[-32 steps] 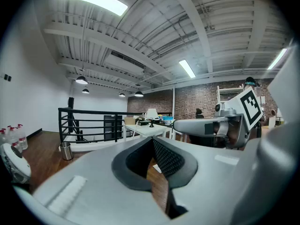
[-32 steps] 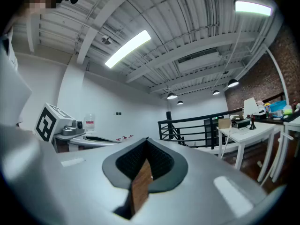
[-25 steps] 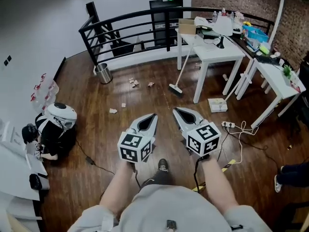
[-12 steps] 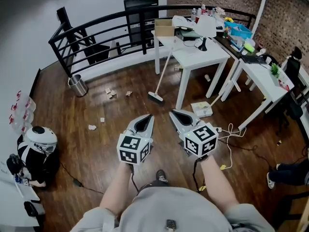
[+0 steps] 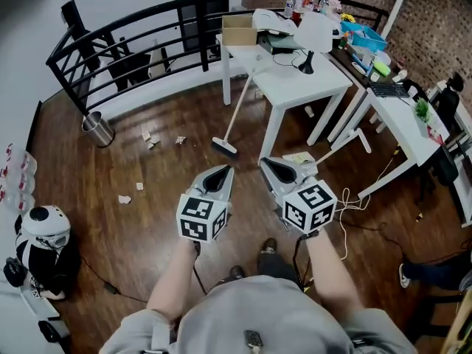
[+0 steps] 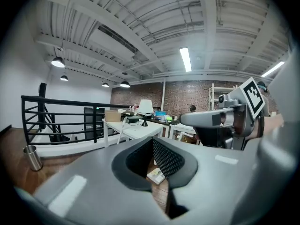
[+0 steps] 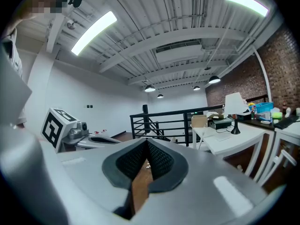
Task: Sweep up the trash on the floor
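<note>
Wood-floored workspace: you carry the left gripper (image 5: 219, 172) & right gripper (image 5: 270, 165) side by side in front of you, each w/ jaws pressed together & nothing btwn them. It reads as a travel pose, prob. because there's nothing within reach to grab yet.

The broom (image 5: 225, 147) leans against the white table (image 5: 295, 87), bristles on the floor, just ahead of both grippers. Judging by the task, that's what you need first.

The trash is paper scraps (image 5: 151, 139): a small cluster on the floor nr the railing (image 5: 125, 39), left of the broom head. One lone scrap (image 5: 125, 198) lies closer to you, well apart from the rest. A metal bin (image 5: 96, 130) stands by the railing, just left of the cluster, handy for the dump-off.

Watch-outs:
- the table sits right behind the broom, so little room to swing there
- a flat box (image 5: 299, 158) lies on the floor by the right gripper's tip
- a white cable (image 5: 352, 196) trails at right
- a helmet (image 5: 46, 226) sits at far left

The path to the broom looks open.
</note>
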The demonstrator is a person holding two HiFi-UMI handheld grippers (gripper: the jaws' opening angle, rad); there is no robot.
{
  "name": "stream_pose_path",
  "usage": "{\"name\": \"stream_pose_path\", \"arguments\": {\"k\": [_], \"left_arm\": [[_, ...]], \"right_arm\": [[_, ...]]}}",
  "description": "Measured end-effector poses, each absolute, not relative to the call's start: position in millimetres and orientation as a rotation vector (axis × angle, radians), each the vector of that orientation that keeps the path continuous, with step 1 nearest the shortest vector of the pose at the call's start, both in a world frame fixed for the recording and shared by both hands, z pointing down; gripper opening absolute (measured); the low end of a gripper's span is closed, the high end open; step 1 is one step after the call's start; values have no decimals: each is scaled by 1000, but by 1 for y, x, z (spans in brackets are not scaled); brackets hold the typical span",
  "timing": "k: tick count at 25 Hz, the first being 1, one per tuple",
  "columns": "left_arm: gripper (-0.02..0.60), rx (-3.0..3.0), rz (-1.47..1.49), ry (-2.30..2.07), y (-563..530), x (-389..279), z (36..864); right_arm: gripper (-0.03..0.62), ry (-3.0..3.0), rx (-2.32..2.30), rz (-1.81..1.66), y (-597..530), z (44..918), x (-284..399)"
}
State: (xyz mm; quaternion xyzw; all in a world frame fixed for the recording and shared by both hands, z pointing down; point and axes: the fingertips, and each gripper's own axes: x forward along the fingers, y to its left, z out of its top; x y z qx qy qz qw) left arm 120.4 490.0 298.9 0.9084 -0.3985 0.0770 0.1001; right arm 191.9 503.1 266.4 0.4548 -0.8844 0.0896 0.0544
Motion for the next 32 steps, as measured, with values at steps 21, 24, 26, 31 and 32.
{"name": "stream_pose_path", "arguments": {"k": [21, 24, 26, 31, 32], "left_arm": [[8, 2605, 252, -1345, 157, 222, 305], [8, 2601, 249, -1352, 122, 216, 307], [8, 2601, 245, -1348, 96, 210, 311], [8, 2618, 255, -1286, 33, 201, 326], [8, 2626, 254, -1269, 20, 200, 327]], "right_arm": [[0, -2805, 1194, 296, 144, 275, 275], [0, -2801, 1190, 314, 107, 281, 272], [0, -2788, 1188, 310, 83, 286, 267], [0, -2728, 1215, 301, 21, 293, 256], [0, -2713, 1222, 294, 9, 292, 254]]}}
